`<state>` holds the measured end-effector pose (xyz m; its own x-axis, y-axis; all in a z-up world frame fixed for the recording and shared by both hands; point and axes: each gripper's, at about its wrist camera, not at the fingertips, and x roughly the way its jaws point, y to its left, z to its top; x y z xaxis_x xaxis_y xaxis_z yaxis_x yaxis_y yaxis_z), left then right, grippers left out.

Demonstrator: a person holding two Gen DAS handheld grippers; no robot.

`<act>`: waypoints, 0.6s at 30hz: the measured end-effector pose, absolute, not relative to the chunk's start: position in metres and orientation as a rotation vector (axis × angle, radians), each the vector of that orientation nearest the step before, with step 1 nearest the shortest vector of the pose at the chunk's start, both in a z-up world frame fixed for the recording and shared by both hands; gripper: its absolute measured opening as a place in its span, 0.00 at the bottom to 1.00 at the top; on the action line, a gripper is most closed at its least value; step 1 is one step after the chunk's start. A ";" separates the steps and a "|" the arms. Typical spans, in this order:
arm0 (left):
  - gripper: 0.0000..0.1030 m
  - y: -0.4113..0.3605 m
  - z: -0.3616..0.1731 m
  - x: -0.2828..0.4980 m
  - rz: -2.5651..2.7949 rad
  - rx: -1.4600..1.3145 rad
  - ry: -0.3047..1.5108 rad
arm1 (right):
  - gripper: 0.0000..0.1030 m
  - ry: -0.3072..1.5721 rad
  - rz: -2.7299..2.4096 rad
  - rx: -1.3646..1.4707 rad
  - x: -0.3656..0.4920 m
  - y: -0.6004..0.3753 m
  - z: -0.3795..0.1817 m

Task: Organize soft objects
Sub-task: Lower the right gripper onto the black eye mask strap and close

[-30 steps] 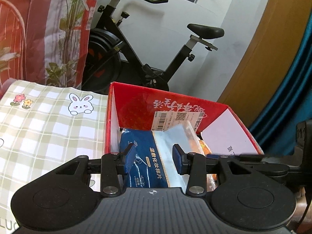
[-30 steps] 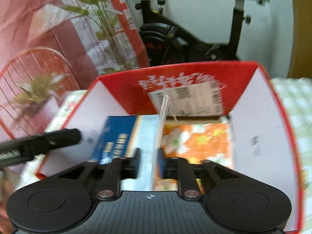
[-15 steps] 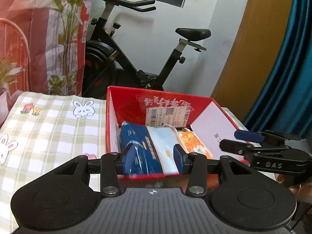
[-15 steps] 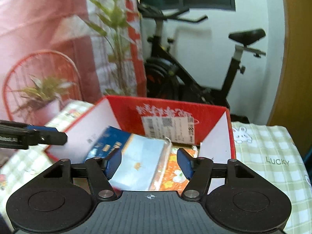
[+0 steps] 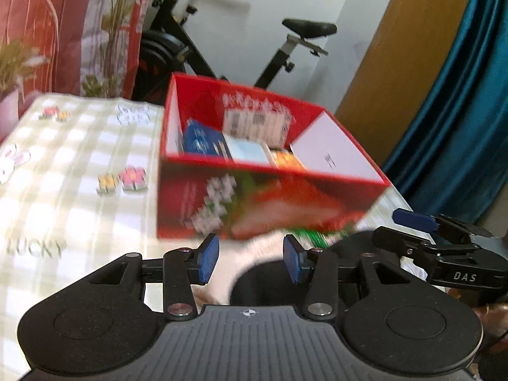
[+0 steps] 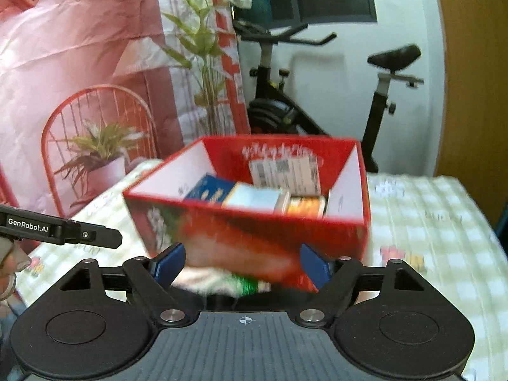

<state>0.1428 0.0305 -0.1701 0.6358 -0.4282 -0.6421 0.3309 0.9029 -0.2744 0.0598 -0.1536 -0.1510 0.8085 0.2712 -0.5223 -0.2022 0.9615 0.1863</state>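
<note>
A red cardboard box [image 5: 263,197] stands on the checked tablecloth; it also shows in the right wrist view [image 6: 254,231]. Inside it stand a blue pack [image 5: 203,139], a light blue pack [image 5: 247,152] and an orange pack [image 5: 287,158]. The same packs show in the right wrist view: blue [image 6: 209,190], light blue [image 6: 254,198], orange [image 6: 306,206]. A white and green soft pack [image 5: 304,238] lies in front of the box. My left gripper [image 5: 250,262] is open and empty, short of the box. My right gripper [image 6: 243,262] is open and empty, also in front of the box.
The checked tablecloth [image 5: 73,171] with rabbit and flower prints covers the table. An exercise bike [image 6: 317,101] stands behind. A potted plant [image 6: 98,149] and pink printed cloth are at the left. A blue curtain [image 5: 460,95] hangs at the right.
Both grippers have drawn back from the box and up; the box's front wall now shows. My right gripper, shut on a thin pack a second ago, has opened and is empty.
</note>
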 end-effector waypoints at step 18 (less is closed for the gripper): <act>0.45 0.006 -0.223 0.098 -0.635 -0.107 1.001 | 0.74 0.918 0.411 -0.017 0.002 -0.147 -0.186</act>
